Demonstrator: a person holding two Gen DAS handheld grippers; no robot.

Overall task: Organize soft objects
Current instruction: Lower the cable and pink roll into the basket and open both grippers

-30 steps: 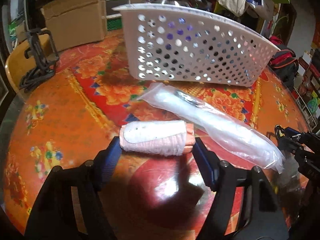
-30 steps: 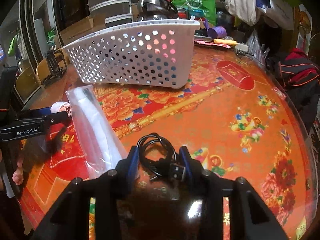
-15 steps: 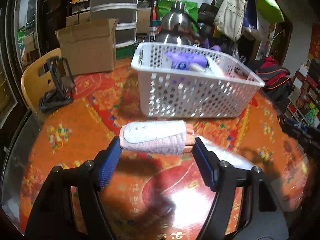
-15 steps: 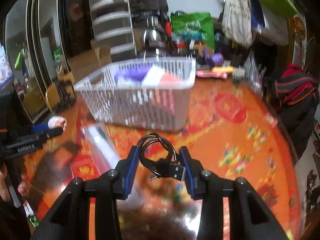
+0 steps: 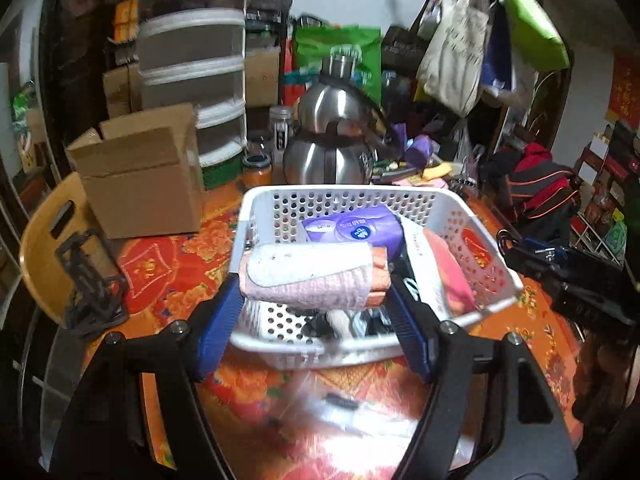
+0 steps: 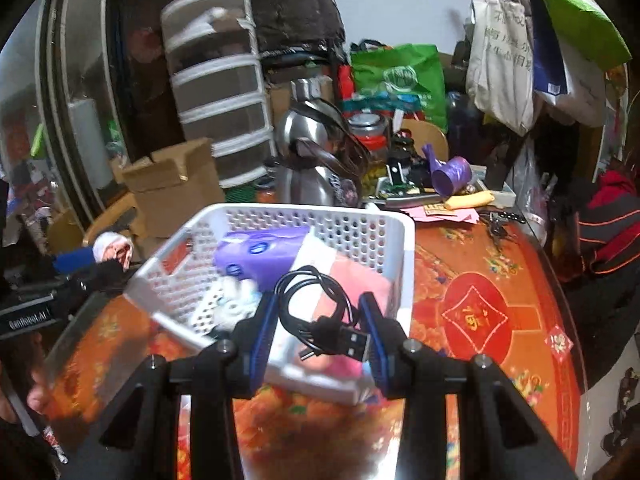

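My left gripper is shut on a rolled pink and white cloth and holds it above the near left part of the white perforated basket. My right gripper is shut on a coiled black USB cable and holds it over the basket's near rim. The basket holds a purple pack, a pink and white package and some dark and white items at the bottom. The cloth roll also shows at the left in the right wrist view.
A clear plastic bag lies on the orange flowered tablecloth in front of the basket. A steel kettle, a cardboard box, jars and clutter stand behind the basket. A black clamp sits at the left edge.
Both grippers rose from the table with their loads and moved forward. They now hang over the basket, whose inside has come into view.
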